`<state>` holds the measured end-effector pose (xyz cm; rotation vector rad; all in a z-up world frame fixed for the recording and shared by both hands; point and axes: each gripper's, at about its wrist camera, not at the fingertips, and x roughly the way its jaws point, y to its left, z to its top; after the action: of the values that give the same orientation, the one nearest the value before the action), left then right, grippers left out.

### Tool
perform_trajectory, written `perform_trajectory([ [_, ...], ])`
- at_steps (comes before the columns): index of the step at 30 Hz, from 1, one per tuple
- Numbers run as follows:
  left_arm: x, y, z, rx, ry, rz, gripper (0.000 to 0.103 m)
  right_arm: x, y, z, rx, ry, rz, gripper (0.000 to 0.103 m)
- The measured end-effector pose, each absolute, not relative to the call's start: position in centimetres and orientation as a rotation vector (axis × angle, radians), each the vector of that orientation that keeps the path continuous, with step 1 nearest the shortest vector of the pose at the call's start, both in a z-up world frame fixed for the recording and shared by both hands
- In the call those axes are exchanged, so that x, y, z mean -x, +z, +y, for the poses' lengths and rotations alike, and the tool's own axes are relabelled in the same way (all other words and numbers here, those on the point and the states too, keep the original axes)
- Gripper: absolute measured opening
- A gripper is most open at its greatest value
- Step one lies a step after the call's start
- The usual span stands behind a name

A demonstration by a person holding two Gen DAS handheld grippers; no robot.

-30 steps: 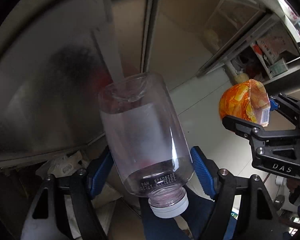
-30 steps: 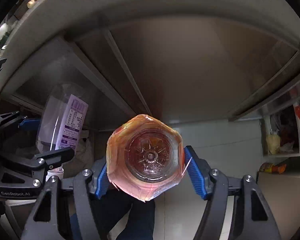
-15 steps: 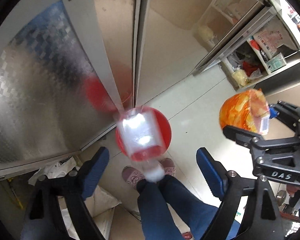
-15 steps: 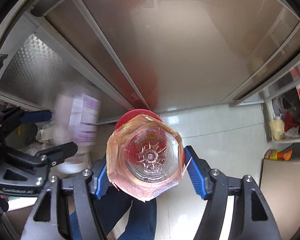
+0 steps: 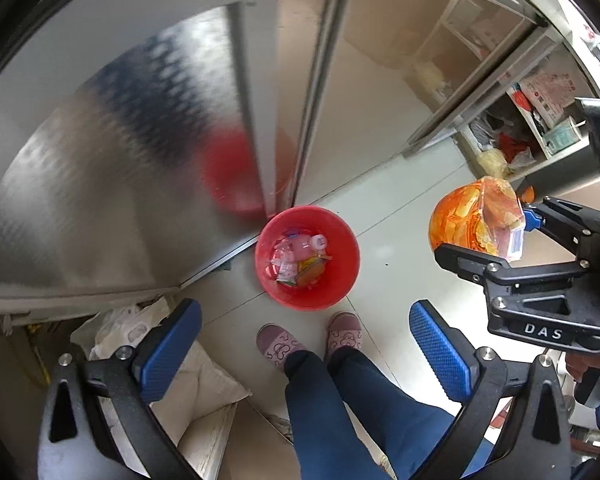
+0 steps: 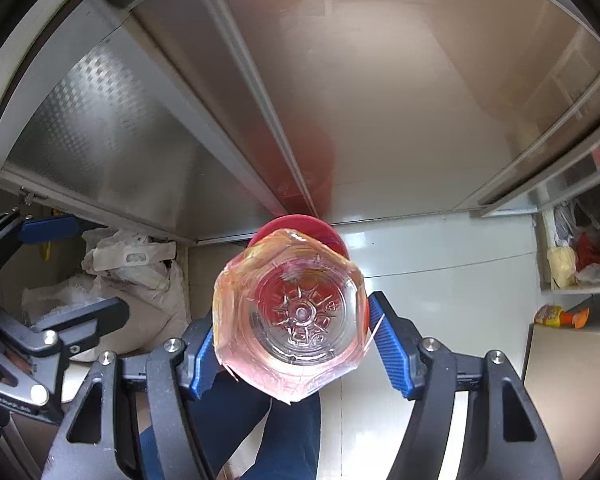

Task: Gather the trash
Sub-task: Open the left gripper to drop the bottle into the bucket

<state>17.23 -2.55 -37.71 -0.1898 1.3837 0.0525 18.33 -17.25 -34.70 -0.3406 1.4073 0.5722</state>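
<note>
My left claw (image 5: 304,348) hangs over the floor, jaws opening, nothing between them. Below it: one red bin (image 5: 307,258) on the tile floor against the steel cabinet (image 5: 100,200), my two shoes (image 5: 312,338) just behind it. Inside the bin I count one clear bottle with a white cap (image 5: 296,246), plus some orange and printed wrappers, too jumbled to count. Left of my feet there's a heap of white sacks (image 5: 132,328).

My right claw (image 6: 292,340) is clamped on one orange-labelled plastic bottle (image 6: 290,316), base toward the camera, held off to the right of the bin and not over it.

Risks: the bottle hides most of the bin in the right wrist view, so I'm aiming nearly blind. Releasing from here likely misses or clips the rim and bounces onto the floor. The loose label film could snag on a pad.
</note>
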Motion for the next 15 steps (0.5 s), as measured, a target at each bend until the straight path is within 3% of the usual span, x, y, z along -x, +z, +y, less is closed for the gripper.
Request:
perform_trajectory([
  [15,-14.6,-37.5,1.1,0.239,0.185,1.376,0.103,-18.2,-36.6,-15.2,0.409,0.658,1.403,0.066],
])
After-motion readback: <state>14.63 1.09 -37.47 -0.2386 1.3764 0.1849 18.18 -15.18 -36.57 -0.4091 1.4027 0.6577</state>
